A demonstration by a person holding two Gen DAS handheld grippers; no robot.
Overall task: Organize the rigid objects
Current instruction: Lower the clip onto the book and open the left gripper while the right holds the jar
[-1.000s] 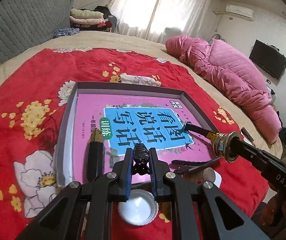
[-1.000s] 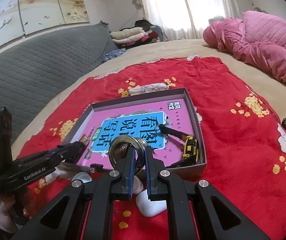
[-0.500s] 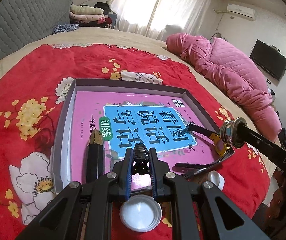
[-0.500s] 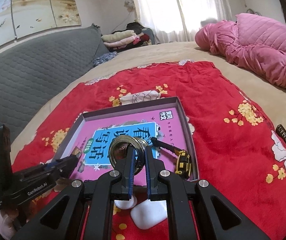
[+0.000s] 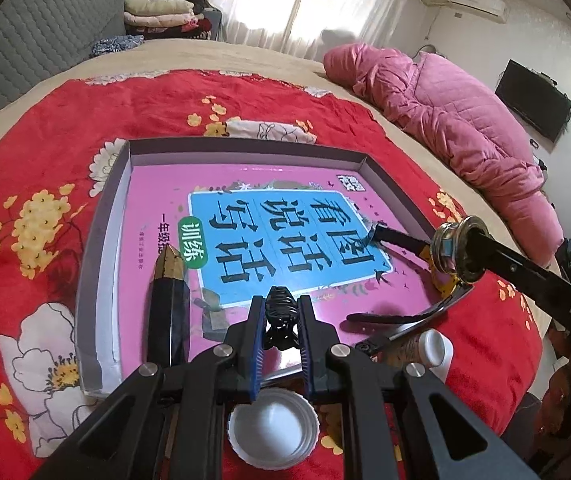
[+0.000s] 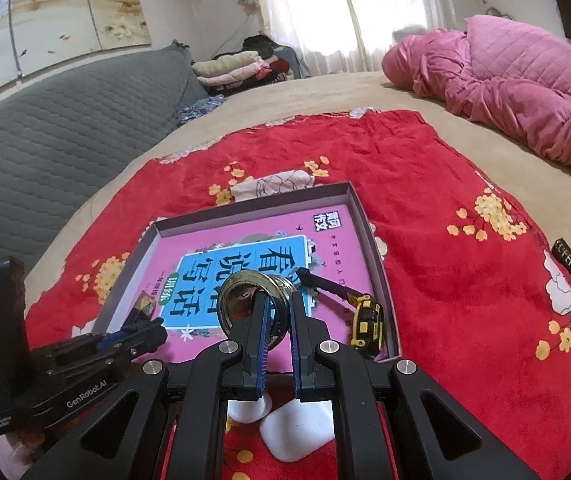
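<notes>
A shallow grey box (image 5: 245, 146) on the red floral blanket holds a pink book (image 5: 245, 196), a black-and-gold folded item (image 5: 169, 300) and yellow-handled pliers (image 5: 409, 240). My left gripper (image 5: 281, 308) is shut on a black coiled clip (image 5: 281, 304) above the box's near edge. My right gripper (image 6: 275, 304) is shut on a brass-coloured metal ring (image 6: 251, 300), which also shows in the left wrist view (image 5: 455, 254), held over the box's right side. The box (image 6: 359, 200), the book (image 6: 337, 248) and the pliers (image 6: 365, 316) also show in the right wrist view.
A white cap (image 5: 273, 430) lies on the blanket below my left gripper, with a white-capped tube (image 5: 429, 350) to its right. A white case (image 6: 299, 428) and another white piece (image 6: 247, 408) lie under my right gripper. A pink quilt (image 5: 445, 112) lies far right.
My right gripper has risen and drawn back with the ring, now higher over the box's right side. My left gripper has lifted slightly, still gripping the clip.
</notes>
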